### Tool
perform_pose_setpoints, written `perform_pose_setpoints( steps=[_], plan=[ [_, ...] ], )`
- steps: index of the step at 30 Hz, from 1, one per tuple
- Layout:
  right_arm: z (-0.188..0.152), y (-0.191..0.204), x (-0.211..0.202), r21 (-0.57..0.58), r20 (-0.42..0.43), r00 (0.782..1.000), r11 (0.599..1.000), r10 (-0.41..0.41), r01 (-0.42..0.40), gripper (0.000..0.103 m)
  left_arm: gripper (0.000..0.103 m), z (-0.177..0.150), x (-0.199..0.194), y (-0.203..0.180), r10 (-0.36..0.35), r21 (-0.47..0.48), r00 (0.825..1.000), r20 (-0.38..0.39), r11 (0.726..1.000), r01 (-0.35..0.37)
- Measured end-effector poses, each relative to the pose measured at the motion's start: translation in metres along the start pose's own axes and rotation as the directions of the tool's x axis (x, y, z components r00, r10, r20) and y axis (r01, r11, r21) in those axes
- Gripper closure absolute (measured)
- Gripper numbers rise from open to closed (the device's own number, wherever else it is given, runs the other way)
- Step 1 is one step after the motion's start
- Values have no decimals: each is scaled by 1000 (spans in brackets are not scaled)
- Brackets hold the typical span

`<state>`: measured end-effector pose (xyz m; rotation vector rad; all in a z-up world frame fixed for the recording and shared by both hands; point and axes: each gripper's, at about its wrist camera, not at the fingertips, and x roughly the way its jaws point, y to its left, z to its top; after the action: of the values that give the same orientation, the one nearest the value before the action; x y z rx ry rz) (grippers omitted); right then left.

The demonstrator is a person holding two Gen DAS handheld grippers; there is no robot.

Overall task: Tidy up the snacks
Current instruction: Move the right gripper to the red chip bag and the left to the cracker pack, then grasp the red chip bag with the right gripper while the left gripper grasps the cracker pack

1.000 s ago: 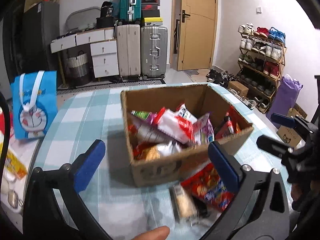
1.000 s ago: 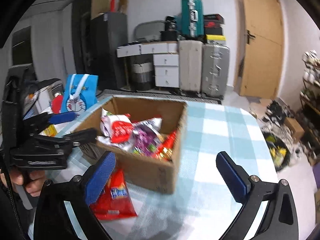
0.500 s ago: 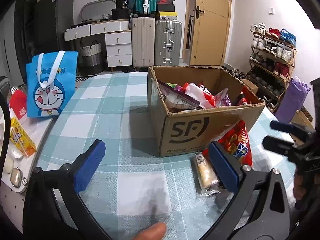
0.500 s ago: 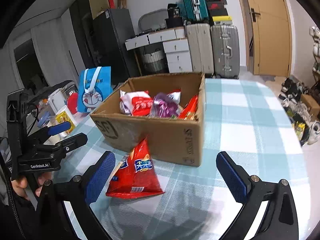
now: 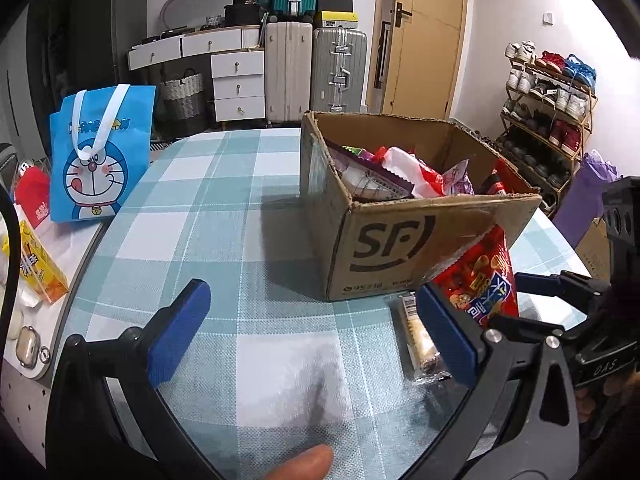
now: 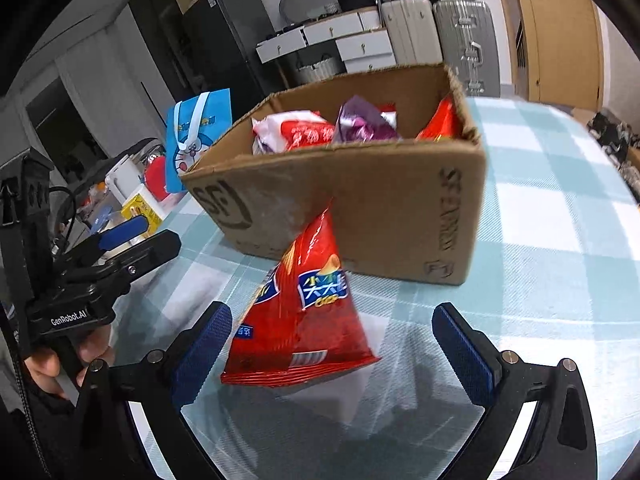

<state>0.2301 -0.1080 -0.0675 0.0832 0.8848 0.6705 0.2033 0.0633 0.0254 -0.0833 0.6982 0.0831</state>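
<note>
The cardboard box point(image 5: 400, 240) reads "SF"; the left gripper point(image 6: 136, 236) reads "GenRobot.AI".

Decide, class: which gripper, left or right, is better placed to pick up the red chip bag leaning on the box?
Right, likely. The right gripper is open with the red chip bag between its fingers. The left gripper faces mostly bare tablecloth.

Checked table point(image 5: 224, 216): cardboard box point(image 5: 404, 248), snack packets point(image 6: 304, 312).
</note>
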Motion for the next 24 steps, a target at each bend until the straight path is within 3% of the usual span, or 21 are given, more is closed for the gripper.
perform_pose_setpoints(
  steps=[10, 24],
  plan=[
    [-2, 13, 13, -43, 6, 999, 998, 34, -34, 6, 0, -2, 2, -7, -5, 18, 1000, 0, 1000, 5],
    [-5, 15, 16, -44, -1, 999, 998, 50, -50, 43, 0, -4, 2, -7, -6, 21, 1000, -6, 1000, 6]
  ],
)
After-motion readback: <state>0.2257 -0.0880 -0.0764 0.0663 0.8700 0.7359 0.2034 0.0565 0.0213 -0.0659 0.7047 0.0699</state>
